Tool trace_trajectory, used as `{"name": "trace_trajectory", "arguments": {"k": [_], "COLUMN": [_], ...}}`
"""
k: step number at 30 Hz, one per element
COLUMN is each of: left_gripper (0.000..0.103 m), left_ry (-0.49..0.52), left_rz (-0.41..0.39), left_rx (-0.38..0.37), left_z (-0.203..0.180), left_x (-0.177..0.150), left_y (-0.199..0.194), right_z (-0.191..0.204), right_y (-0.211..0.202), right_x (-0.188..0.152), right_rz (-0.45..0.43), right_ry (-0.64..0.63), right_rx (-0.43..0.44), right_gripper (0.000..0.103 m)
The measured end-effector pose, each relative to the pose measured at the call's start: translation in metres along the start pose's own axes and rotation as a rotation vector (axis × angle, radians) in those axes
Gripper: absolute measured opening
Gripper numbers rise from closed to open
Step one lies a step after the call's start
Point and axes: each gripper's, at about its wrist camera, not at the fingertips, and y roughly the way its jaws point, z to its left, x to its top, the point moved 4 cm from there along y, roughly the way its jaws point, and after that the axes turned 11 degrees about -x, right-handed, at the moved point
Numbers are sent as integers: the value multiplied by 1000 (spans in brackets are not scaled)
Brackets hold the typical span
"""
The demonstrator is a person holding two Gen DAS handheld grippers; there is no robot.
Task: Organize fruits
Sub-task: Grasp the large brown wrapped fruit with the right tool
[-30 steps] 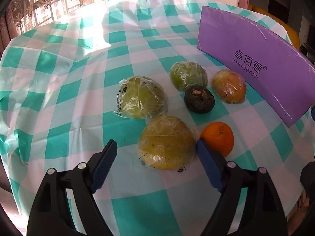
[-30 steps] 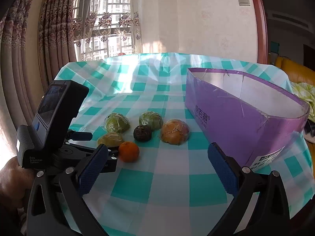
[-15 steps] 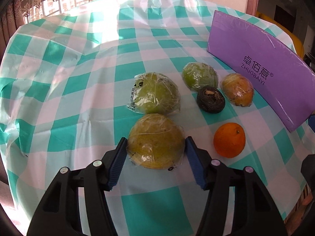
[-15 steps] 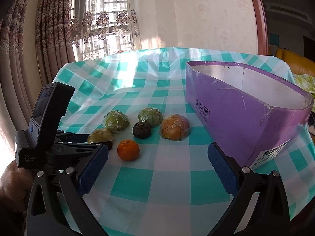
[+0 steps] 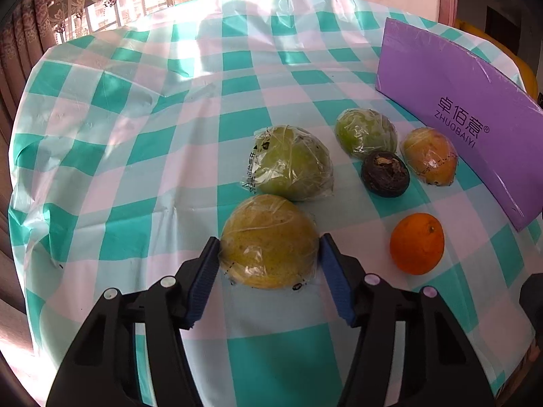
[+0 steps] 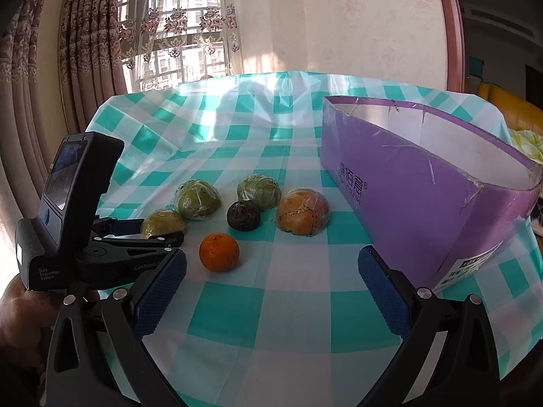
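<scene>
Since the left gripper (image 5: 268, 264) is pinching the plastic-wrapped yellow fruit (image 5: 268, 241) near the table's (image 5: 101, 169) front edge, lift straight; right gripper (image 6: 271, 288) spread empty.

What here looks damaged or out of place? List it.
The dark fruit among the wrapped ones looks shrivelled, its top cracked and brownish, and it has no plastic wrap. The purple box has a ragged, torn top rim with tape along it. The tablecloth is creased. Otherwise nothing stands out.
</scene>
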Motion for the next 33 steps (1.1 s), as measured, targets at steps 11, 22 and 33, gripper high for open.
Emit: {"name": "trace_trajectory", "arguments": {"k": [11,22,33], "left_gripper": [58,58,58], "left_ry": [-110,-153,-165], "left_rz": [-103,-166,-177], "left_rx": [-2,-24,-37], "left_z": [22,31,32], "left_x": [-1,0,-1], "left_y": [-17,-27,-30], "right_z": [-6,-3,4], "right_y": [45,85,130], "right_x": [21,37,36], "right_rz": [159,296,378], "right_ry": [125,84,7], "right_rx": [-26,-143,-171], "right_gripper": [96,82,66]}}
